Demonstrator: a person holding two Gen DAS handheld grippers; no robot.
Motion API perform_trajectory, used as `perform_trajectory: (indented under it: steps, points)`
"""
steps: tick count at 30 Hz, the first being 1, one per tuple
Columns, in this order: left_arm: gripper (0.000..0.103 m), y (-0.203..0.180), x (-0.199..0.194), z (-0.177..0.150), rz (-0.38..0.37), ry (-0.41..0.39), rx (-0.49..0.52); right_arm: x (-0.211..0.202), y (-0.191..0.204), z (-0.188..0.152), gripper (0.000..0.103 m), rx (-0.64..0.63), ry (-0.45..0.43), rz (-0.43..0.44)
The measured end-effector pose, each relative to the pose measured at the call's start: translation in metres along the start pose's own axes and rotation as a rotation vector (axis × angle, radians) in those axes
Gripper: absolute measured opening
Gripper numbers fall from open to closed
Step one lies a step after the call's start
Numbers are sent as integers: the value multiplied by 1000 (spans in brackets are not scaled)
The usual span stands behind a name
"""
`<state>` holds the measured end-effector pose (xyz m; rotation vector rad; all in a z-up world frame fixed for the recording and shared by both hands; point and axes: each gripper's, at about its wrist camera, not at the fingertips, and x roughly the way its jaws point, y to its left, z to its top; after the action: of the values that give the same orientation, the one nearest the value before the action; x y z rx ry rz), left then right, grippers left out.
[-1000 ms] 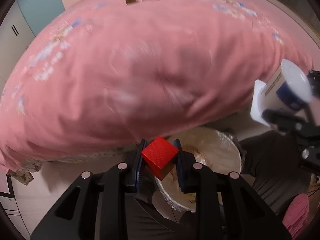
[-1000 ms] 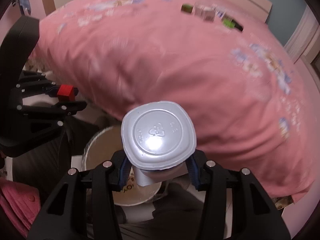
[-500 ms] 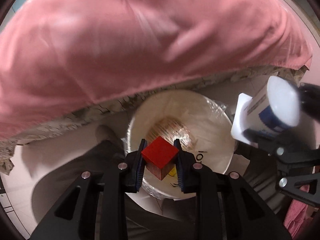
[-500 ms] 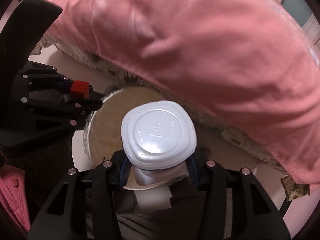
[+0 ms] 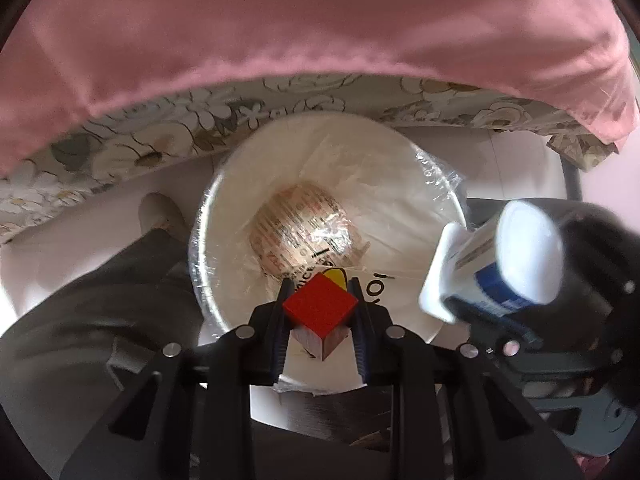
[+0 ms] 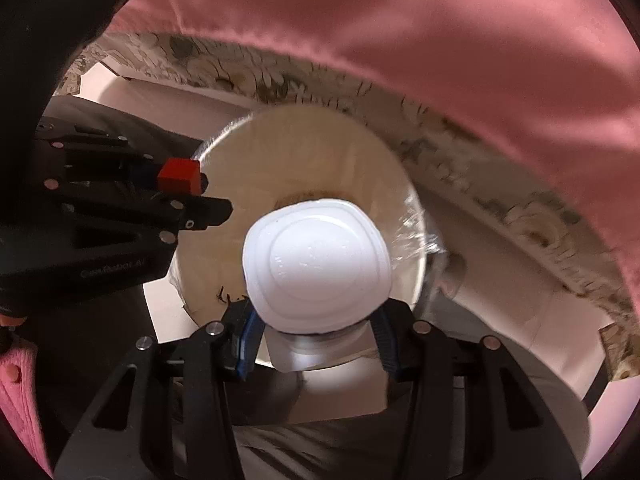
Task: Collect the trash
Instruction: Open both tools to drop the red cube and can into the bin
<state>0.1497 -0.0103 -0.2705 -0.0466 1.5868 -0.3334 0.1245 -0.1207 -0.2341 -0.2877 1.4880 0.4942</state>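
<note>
My left gripper (image 5: 320, 316) is shut on a red cube (image 5: 320, 307) and holds it above the near rim of a round white trash bin (image 5: 400, 168) lined with clear plastic. The cube also shows in the right wrist view (image 6: 179, 176). My right gripper (image 6: 316, 320) is shut on a white plastic cup with a blue label (image 6: 318, 266), held over the bin (image 6: 320, 148). The cup shows at the right in the left wrist view (image 5: 496, 264). A printed wrapper (image 5: 304, 236) lies at the bin's bottom.
A pink bedspread (image 5: 320, 20) hangs over a floral bed base (image 5: 160, 136) just beyond the bin. The person's grey trouser leg and shoe (image 5: 160, 212) stand left of the bin on the pale floor.
Both grippers have tilted down and moved from the bed to above the bin, which now fills the views. The cube and the cup remain gripped.
</note>
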Motion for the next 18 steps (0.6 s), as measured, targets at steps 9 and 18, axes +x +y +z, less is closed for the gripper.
perform_trajectory:
  steps: [9, 18]
  points:
    - [30, 9, 38, 6, -50, 93, -74, 48, -12, 8, 49, 142, 108, 118]
    - [30, 25, 74, 16, -74, 148, -137, 97, -20, 16, 49, 233, 179, 129]
